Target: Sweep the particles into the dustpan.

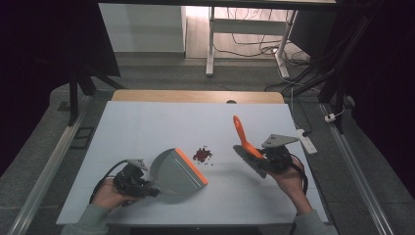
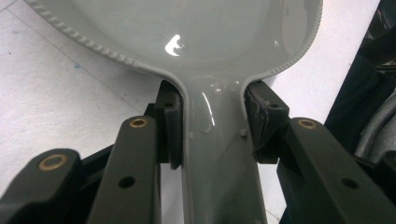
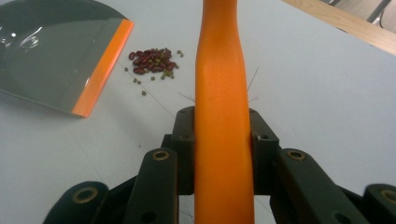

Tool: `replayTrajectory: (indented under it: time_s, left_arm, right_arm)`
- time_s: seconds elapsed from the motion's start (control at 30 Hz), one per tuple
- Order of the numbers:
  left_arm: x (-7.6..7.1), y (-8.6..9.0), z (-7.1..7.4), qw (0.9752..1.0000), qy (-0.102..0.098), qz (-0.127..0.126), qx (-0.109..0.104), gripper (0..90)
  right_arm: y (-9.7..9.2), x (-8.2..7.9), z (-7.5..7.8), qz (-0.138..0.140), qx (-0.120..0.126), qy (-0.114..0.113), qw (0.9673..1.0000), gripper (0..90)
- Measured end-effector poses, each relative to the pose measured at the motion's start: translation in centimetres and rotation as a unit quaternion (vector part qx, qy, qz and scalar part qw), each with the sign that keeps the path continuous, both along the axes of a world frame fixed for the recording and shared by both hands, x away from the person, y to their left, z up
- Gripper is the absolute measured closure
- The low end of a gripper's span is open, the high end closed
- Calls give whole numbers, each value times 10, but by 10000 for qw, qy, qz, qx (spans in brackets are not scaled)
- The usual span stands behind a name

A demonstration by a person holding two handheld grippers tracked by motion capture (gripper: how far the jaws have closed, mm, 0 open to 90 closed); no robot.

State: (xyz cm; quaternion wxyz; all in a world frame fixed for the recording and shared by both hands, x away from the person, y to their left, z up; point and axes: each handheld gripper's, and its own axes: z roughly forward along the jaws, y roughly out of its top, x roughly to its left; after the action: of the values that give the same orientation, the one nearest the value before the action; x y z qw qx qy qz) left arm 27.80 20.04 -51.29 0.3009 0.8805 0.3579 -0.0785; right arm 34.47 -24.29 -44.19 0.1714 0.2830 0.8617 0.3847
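Note:
A grey dustpan (image 1: 173, 170) with an orange front lip lies on the white table, and my left gripper (image 1: 147, 188) is shut on its handle. Seen from the left gripper view, the grey handle (image 2: 219, 154) is clamped between both pads. My right gripper (image 1: 266, 159) is shut on the orange handle of a small brush (image 1: 243, 139), whose grey bristle head hangs beside the gripper. The right gripper view has the orange handle (image 3: 222, 116) running up between the jaws. A small pile of red and green beans (image 1: 202, 155) (image 3: 152, 60) lies between the dustpan lip and the brush.
The white table top (image 1: 161, 125) has a wooden strip along its far edge. A power strip (image 1: 306, 138) rests at the right edge. Beyond the table stand desk legs and loose cables on the floor.

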Motion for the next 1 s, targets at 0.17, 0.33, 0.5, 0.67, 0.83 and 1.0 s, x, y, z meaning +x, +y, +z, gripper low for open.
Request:
replayTrajectory:
  time_s: [0.17, 0.33, 0.5, 0.67, 0.83, 1.0]
  left_arm:
    - [0, 0, 0, 10000, 4, -1, -7, 613]
    - [0, 0, 0, 10000, 7, -2, -5, 613]
    - [0, 0, 0, 10000, 17, 5, -12, 612]
    - [0, 0, 0, 10000, 4, -1, -6, 612]
    - [0, 0, 0, 10000, 3, 2, -8, 612]
    - [0, 0, 0, 10000, -16, 3, 1, 612]
  right_arm:
    - [16, 6, -1, 93, -63, 31, 9999, 704]
    - [25, 9, -3, 154, -101, 19, 9998, 704]
    - [32, 13, -1, 169, -36, -5, 9999, 704]
    - [43, 20, 0, 182, 5, -18, 9998, 704]
    - [53, 25, -1, 224, -9, -8, 9997, 704]
    - [64, 31, -6, 247, -57, 66, 9997, 704]
